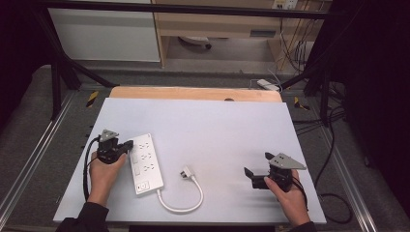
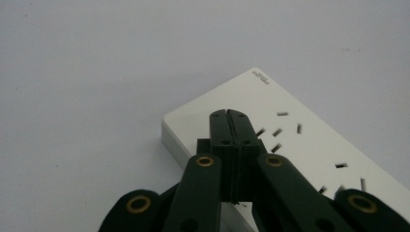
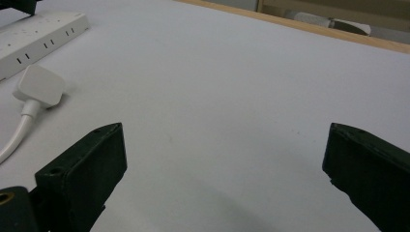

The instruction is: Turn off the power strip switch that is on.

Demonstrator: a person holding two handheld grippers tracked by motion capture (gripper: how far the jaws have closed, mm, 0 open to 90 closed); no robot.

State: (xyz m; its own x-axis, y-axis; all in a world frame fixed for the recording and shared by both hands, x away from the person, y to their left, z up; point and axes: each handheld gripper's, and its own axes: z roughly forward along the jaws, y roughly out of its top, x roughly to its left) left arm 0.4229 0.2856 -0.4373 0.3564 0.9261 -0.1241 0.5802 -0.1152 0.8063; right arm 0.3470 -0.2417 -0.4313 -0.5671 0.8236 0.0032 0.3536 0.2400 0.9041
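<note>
Left gripper [image 1: 126,145] closed over power strip [image 1: 145,163]; right gripper [image 1: 251,177] wide open.
Left jaws pressed together, tips over strip's far end, near its left edge; contact unclear. Right jaws spread apart, empty, above bare white table [image 1: 217,125], well apart from strip. Strip's white cord [image 1: 186,205] loops on table, plug [image 1: 186,171] lying loose between grippers, just right of strip.

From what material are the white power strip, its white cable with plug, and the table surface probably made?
White rectangular power strip: probably hard plastic, smooth and slightly glossy, with crisp moulded edges and socket slots. White cable: likely flexible rubber or PVC, since it lies in a soft loop; its white plug looks like matte moulded plastic. Pale grey table surface: a matte board, perhaps laminate; the exposed far edge looks like wood.
</note>
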